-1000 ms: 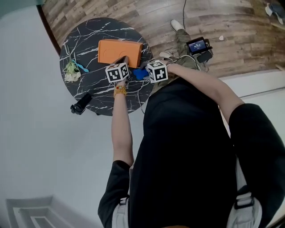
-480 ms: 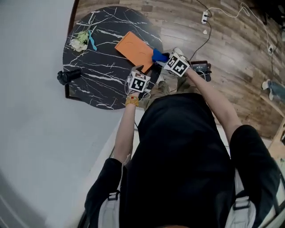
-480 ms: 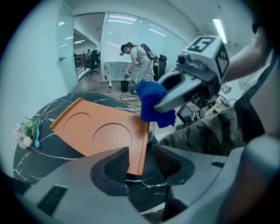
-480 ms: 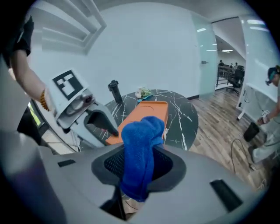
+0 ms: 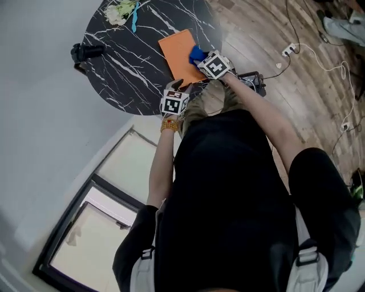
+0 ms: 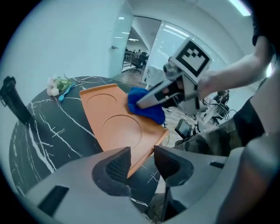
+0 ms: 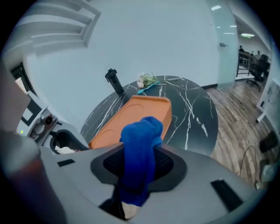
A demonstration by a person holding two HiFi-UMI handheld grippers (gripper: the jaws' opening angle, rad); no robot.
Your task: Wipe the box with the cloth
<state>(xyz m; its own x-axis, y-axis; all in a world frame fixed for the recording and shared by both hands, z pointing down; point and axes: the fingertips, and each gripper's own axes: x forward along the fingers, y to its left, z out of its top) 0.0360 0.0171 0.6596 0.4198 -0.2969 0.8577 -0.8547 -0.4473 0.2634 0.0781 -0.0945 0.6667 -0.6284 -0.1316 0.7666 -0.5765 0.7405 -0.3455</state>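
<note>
Head view: a person stands at a round black marble-patterned table (image 5: 128, 63) in the upper left of the frame, where a flat orange rectangular box (image 5: 178, 54) lies near the right rim. The right gripper (image 5: 201, 59) presses a bunched blue cloth (image 5: 196, 55) onto the box's right side. The left gripper (image 5: 178, 85) sits at the box's lower corner. A black stand (image 5: 85, 52) and a small bunch of pale flowers (image 5: 121, 10) lie well apart from the box, at the table's left and top edges.

Left gripper view: the left gripper (image 6: 142, 155) has its jaws apart, having just narrowed a little. The box (image 6: 113, 127) shows its near edge in the gap, and the pads do not press on it. Beyond, at frame centre, the right gripper (image 6: 139, 104) holds the cloth (image 6: 148, 111) on the box's top.

Right gripper view: the right gripper (image 7: 140, 164) is clamped on the cloth (image 7: 142, 131), its jaws having just eased wider. The cloth stands up between the pads, with the box (image 7: 131, 116) behind it at centre.
</note>
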